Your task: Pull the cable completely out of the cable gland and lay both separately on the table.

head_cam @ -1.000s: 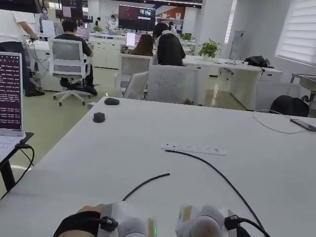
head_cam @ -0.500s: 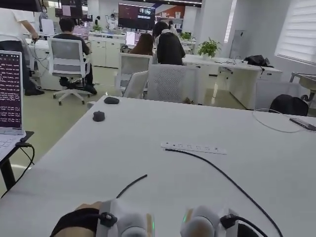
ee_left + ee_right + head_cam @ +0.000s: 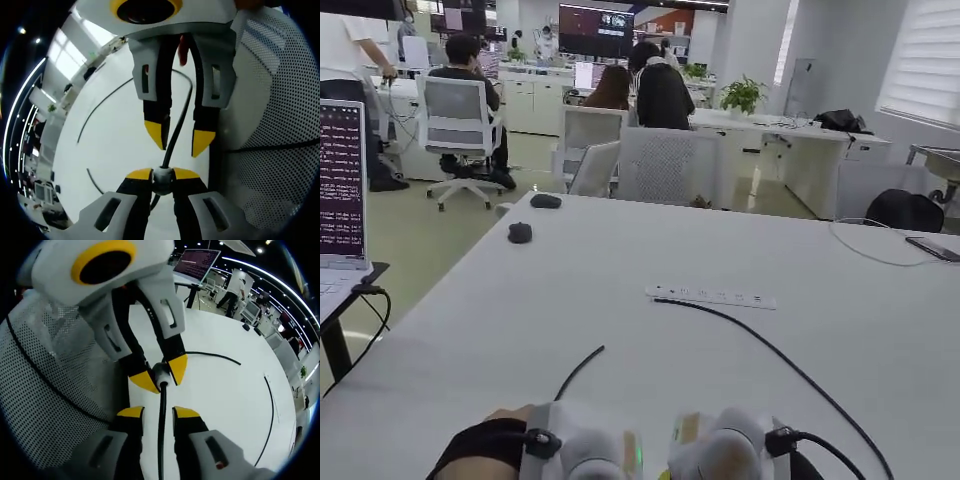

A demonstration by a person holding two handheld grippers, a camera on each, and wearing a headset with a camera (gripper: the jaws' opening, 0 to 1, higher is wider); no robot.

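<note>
L gripper [image 3: 163, 173] had its jaws clamped on the grey cable gland [image 3: 163, 180], held over the white table [image 3: 620, 260] near its front edge. The black cable [image 3: 161, 440] was threaded thru the gland & ran straight btwn the jaws of the R gripper [image 3: 158, 412], which faced the L one tip to tip. R jaws stood apart, w/ a gap either side of the cable. The cable's other end trailed across the tabletop. Farther out lay a power strip [image 3: 710, 297].
</note>
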